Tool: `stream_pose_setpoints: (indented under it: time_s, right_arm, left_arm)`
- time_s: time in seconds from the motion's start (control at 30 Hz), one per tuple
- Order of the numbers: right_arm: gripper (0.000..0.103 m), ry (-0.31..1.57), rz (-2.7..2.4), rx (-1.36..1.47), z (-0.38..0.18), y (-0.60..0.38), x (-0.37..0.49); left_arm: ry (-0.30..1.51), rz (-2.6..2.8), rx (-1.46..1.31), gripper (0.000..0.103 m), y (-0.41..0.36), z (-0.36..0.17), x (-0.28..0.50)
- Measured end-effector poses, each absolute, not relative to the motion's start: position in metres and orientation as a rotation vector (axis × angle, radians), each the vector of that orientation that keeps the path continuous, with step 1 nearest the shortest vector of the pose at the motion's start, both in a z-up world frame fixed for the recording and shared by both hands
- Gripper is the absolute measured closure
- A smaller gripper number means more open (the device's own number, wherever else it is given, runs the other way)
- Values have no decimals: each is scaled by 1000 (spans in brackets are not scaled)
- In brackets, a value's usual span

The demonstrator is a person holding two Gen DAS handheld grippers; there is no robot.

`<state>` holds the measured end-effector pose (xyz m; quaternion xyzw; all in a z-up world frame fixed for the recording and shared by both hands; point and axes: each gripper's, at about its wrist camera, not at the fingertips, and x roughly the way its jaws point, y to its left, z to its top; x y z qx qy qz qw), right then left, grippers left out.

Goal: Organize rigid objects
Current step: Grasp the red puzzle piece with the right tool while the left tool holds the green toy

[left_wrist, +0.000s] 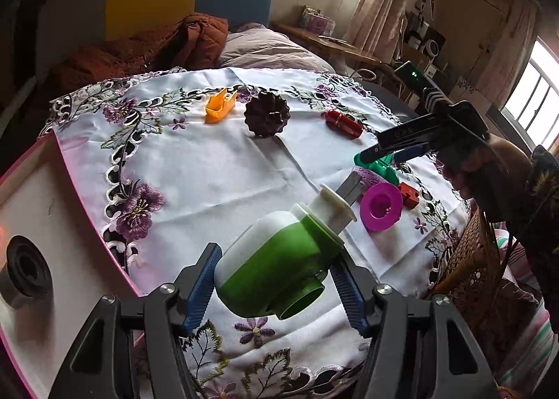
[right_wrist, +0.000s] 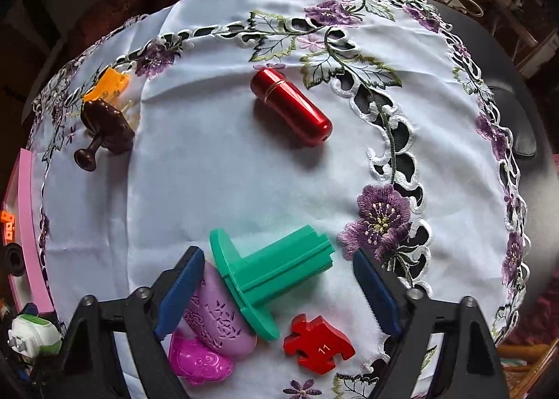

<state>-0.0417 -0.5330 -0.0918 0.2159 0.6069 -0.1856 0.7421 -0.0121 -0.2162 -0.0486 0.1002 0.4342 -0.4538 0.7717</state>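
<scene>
**Left holds bottle; right spread over green piece**

Left gripper [left_wrist: 274, 289]: fingers clamped on green-and-white bottle [left_wrist: 276, 266], lifted above the desk's embroidered cloth [left_wrist: 209, 175], beside pink tray [left_wrist: 70, 217]. Right gripper [right_wrist: 279, 287]: fingers wide, straddling green flanged piece [right_wrist: 265, 273]. Red cylinder [right_wrist: 291, 107] lies farther off.

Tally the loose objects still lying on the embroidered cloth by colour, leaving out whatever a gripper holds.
Red: 2, capsule and puzzle piece
Orange: 1, clip
Dark brown: 1, fluted mould
Teal green: 1, flanged part
Lilac: 1, patterned piece
Magenta: 1, mould
Total: 7
</scene>
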Motion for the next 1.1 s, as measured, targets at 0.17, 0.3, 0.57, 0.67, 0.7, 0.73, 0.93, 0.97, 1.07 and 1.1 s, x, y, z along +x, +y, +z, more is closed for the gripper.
stream_pose_setpoints:
  time_s: [0.17, 0.3, 0.57, 0.67, 0.7, 0.73, 0.93, 0.97, 1.07, 1.1]
  right_arm:
    - [41, 1363, -392, 399, -94, -521, -33]
    - [41, 1326, -412, 432, -87, -524, -30]
    - [23, 1274, -346, 538, -85, -516, -9]
    - [23, 1281, -334, 501, -78, -511, -14]
    - [23, 1288, -337, 482, -76, -508, -18]
    - [23, 1296, -339, 463, -75, -508, -22]
    - [22, 1395, -317, 329, -69, -512, -55]
    - [22, 1412, -308, 313, -66, -514, -64]
    - [23, 1496, -282, 220, -68, -513, -82]
    - [25, 1528, -268, 193, -72, -512, -86]
  left_arm:
    - [939, -978, 199, 39, -212, -46, -12]
    - [942, -968, 184, 39, -208, -46, -9]
    - [938, -959, 165, 39, -201, -43, -9]
    - [940, -954, 154, 39, -198, -44, -7]
    - [942, -953, 149, 39, -197, -44, -6]
    - [945, -953, 144, 39, -197, -45, -5]
    - [942, -958, 126, 39, -193, -43, -5]
    - [943, -959, 123, 39, -192, -43, -4]
    - [946, -963, 112, 39, -191, -42, -4]
    - [945, -964, 111, 39, -191, -42, -4]
